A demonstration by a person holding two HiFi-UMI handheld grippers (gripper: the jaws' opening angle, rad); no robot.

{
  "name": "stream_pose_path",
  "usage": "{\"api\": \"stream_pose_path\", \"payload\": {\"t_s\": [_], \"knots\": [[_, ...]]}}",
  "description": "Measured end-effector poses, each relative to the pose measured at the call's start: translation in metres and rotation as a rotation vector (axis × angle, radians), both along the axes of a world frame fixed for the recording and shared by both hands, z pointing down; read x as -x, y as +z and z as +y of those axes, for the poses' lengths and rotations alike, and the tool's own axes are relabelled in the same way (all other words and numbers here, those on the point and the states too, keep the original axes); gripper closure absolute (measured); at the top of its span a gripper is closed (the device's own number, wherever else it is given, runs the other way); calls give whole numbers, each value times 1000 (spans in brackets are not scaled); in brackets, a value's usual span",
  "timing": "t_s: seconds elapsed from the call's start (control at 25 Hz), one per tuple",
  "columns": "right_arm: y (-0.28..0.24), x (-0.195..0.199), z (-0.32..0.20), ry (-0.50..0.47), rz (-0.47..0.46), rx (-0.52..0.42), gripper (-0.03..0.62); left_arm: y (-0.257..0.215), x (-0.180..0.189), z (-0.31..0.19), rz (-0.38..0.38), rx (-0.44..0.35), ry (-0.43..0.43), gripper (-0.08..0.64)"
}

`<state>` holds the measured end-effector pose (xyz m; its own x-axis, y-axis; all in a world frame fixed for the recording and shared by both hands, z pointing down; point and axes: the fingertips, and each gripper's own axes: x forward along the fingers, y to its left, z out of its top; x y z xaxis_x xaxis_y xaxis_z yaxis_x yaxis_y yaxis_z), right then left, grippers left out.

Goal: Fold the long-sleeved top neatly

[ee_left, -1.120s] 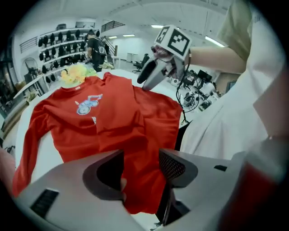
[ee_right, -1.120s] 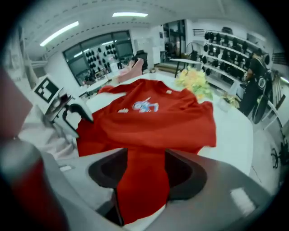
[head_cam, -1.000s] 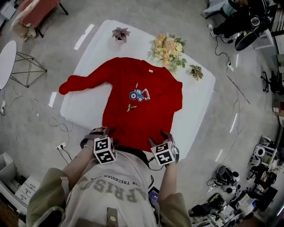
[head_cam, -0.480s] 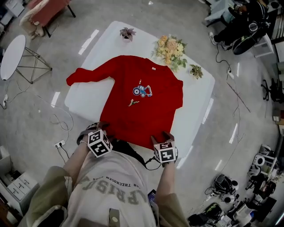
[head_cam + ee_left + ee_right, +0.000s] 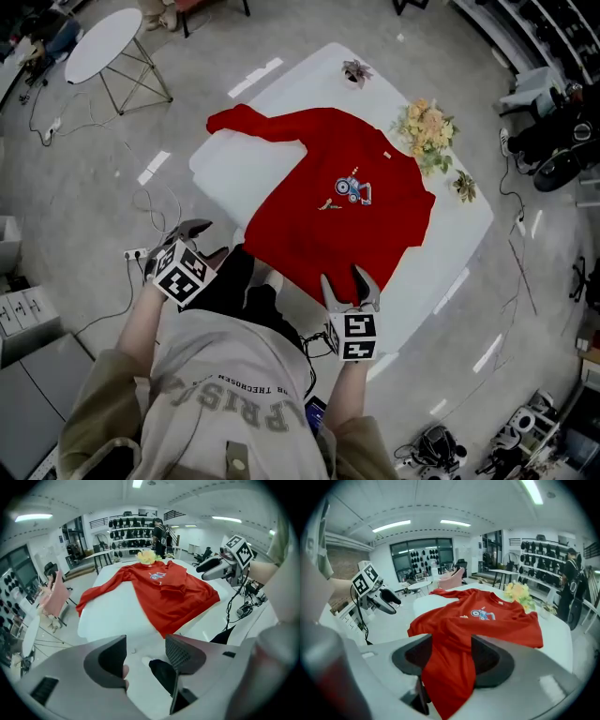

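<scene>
The red long-sleeved top point(image 5: 347, 206) lies face up on the white table point(image 5: 234, 173), with a small blue print on its chest. One sleeve point(image 5: 246, 122) stretches out to the far left; no sleeve shows on the other side. My right gripper point(image 5: 345, 281) is at the near hem. Its jaws stand wide, and a ridge of red cloth point(image 5: 450, 667) runs between them without being pinched. My left gripper point(image 5: 204, 240) is open and empty, off the table's left corner over the floor. The left gripper view shows the top point(image 5: 164, 590) ahead and the right gripper point(image 5: 213, 569).
A flower bunch point(image 5: 427, 131) and two small plants point(image 5: 356, 70) point(image 5: 464, 186) stand along the table's far edges. A round side table point(image 5: 103, 42) is at upper left. Cables and a power strip point(image 5: 136, 253) lie on the floor by my left gripper.
My left gripper has come away from the hem and swung left, off the table. The right gripper has stayed at the hem and risen a little. The head view has turned.
</scene>
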<state>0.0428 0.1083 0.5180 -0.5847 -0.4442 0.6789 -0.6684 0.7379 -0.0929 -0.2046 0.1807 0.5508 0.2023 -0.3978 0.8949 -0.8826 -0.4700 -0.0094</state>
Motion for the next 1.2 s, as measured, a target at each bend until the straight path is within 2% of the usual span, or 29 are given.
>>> {"api": "stream_pose_path", "payload": {"t_s": [0.16,0.28,0.36,0.48,0.68,0.88,1.08,1.2], "knots": [[-11,46,-5,-92,14,-43,345,-13,29,2,-5,-47,-46,310],[-21,88,-12,-129,14,-69,345,-18,53,-6,2,-76,-51,310],[-27,119,-16,-133,12,-81,345,-19,74,-14,1,-95,-36,310],[-26,154,-20,-123,69,-104,345,-21,108,-27,28,-122,-2,310],[-20,211,-27,-56,137,-120,345,-29,169,-49,82,-158,54,310],[-16,241,-41,-20,222,-147,345,-27,205,-80,74,-175,138,310],[-8,258,-70,3,286,-161,345,-7,217,-123,60,-166,206,310],[5,264,-96,-28,355,-174,345,17,218,-156,30,-130,254,310]]}}
